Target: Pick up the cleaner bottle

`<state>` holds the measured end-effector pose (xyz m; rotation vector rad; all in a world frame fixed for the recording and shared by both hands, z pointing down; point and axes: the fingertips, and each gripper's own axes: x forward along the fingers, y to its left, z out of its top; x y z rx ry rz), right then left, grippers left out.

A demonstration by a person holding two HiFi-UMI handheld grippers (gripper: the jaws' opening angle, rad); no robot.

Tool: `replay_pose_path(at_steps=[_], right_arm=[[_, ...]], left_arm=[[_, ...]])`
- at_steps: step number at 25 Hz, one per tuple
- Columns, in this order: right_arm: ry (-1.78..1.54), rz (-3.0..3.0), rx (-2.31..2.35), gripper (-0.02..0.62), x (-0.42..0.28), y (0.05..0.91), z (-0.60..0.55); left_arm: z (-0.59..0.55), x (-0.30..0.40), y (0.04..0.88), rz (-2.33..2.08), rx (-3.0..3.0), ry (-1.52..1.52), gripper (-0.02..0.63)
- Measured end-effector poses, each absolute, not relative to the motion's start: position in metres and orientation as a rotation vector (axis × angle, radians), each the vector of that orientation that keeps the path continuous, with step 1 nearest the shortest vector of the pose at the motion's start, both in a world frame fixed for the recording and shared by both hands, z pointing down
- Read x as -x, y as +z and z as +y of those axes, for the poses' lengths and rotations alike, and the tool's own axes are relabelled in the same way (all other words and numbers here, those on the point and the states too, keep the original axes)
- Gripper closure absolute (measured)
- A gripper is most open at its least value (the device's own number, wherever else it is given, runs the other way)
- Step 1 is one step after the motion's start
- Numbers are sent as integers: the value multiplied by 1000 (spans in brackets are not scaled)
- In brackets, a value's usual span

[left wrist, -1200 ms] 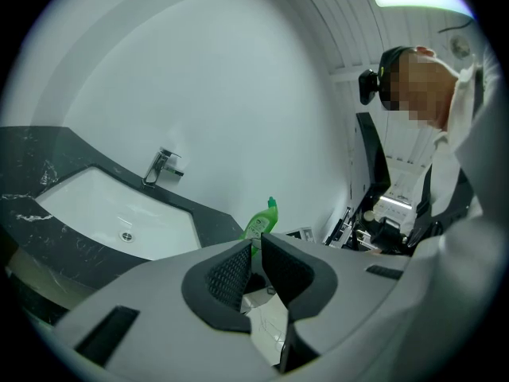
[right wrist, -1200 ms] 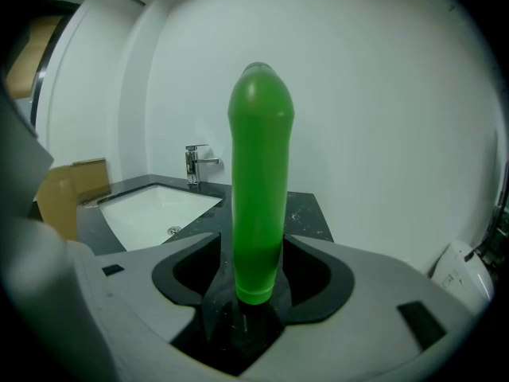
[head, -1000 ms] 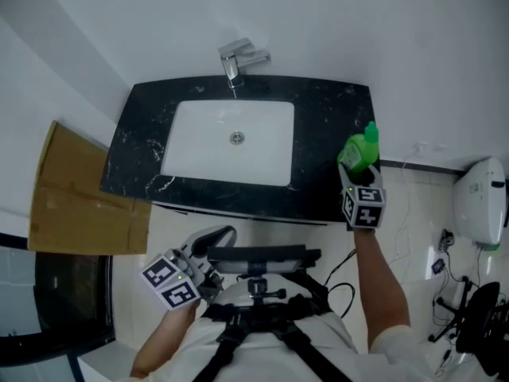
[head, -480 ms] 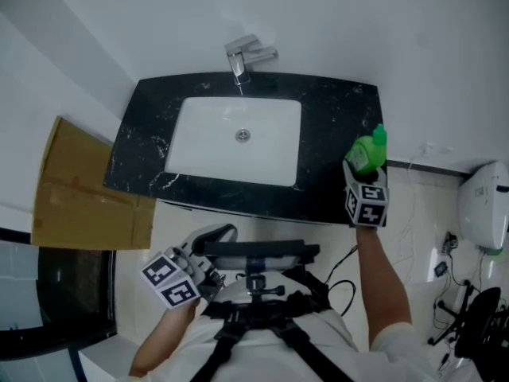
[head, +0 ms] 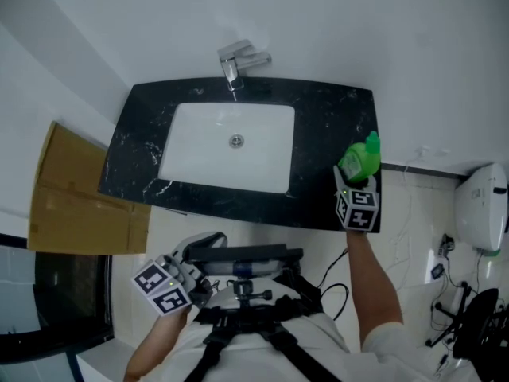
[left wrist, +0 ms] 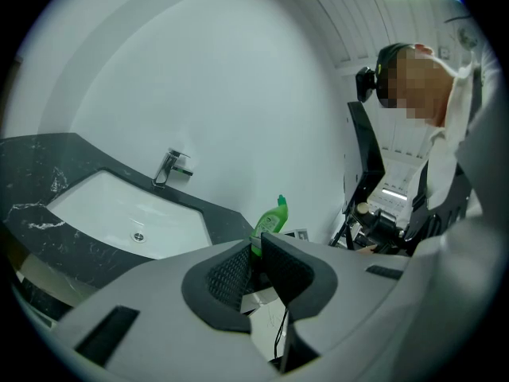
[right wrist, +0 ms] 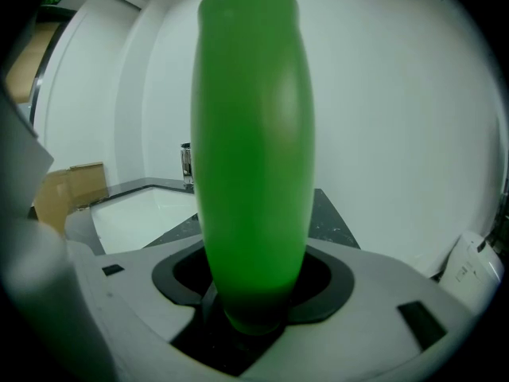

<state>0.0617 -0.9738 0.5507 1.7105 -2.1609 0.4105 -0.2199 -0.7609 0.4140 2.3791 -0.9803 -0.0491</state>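
Note:
The green cleaner bottle (head: 359, 159) stands upright in my right gripper (head: 355, 178), which is shut on its lower body over the right front corner of the black marble counter (head: 334, 118). In the right gripper view the bottle (right wrist: 250, 173) fills the middle, its base sunk between the jaws of the right gripper (right wrist: 253, 309). My left gripper (head: 210, 239) hangs low by the person's chest, off the counter, holding nothing. In the left gripper view its pads nearly meet at the left gripper (left wrist: 256, 263), and the bottle (left wrist: 269, 221) shows far off beyond them.
A white sink (head: 231, 142) is set in the counter, with a chrome faucet (head: 235, 60) behind it. Flat cardboard (head: 75, 193) leans at the left of the counter. A white appliance (head: 477, 201) and cables sit on the floor at the right.
The right gripper with the bottle has shifted slightly left and nearer along the counter's right end. The left gripper has sunk a little lower and to the left.

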Motion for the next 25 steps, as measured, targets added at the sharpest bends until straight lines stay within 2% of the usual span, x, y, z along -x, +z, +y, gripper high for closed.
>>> replay_pose_path(at_steps=[25], right_arm=[[409,-2224,-1857,354,-65,542,-987]], left_arm=[[-761,213,415,-959,-2384,27,572]])
